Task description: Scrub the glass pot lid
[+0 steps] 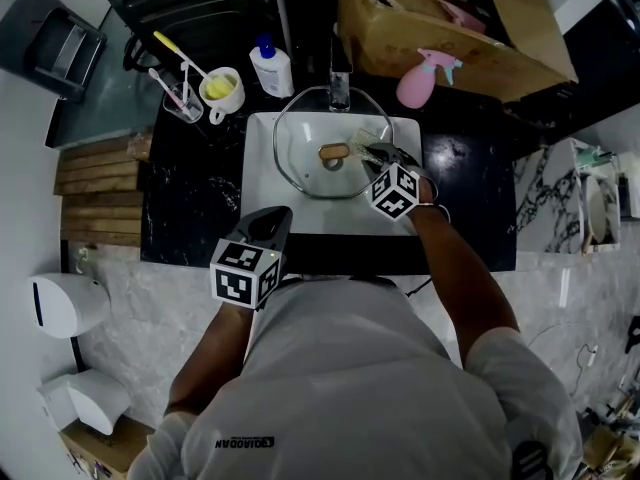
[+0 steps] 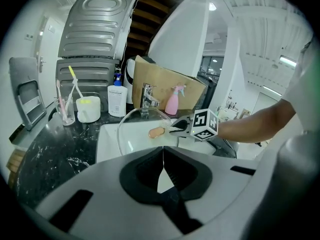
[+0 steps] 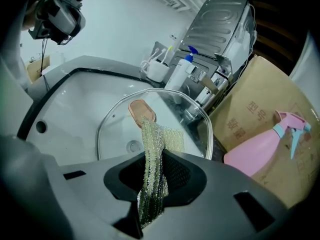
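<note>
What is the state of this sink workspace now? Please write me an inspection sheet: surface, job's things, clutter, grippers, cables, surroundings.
Surface: black marble counter with a white sink set in it.
Job's things: glass pot lid in the sink, knob up; mesh cloth hanging from the right gripper over the lid.
Clutter: pump bottle, white mug, tumbler with toothbrushes, pink spray bottle, all behind the sink.
Grippers: right gripper shut on the mesh cloth; left gripper shut, empty, near the counter's front edge.
Cables: nothing seen on the counter.
Surroundings: faucet behind the sink, cardboard box, wooden slats at the left.
</note>
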{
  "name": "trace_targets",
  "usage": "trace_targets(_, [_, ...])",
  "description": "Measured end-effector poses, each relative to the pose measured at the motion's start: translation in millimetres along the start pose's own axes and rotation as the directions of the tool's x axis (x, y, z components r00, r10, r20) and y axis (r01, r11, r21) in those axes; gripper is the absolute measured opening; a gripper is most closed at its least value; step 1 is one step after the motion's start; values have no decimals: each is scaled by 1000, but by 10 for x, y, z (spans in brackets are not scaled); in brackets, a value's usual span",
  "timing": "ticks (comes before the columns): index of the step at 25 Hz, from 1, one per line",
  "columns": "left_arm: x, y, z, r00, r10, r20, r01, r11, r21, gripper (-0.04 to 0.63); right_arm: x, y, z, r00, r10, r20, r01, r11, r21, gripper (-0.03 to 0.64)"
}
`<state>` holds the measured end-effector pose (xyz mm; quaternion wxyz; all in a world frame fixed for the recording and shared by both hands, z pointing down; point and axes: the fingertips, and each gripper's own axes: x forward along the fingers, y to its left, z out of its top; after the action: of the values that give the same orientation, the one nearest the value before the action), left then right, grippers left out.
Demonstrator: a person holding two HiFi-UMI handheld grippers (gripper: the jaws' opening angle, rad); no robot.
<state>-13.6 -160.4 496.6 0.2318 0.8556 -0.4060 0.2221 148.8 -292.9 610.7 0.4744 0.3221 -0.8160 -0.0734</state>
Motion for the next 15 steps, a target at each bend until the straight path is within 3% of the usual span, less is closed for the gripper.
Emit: trace_targets(15, [-50, 68, -17, 999, -46, -9, 46, 998, 37, 15, 12, 354, -110, 997, 12, -79, -14, 1000, -21, 91])
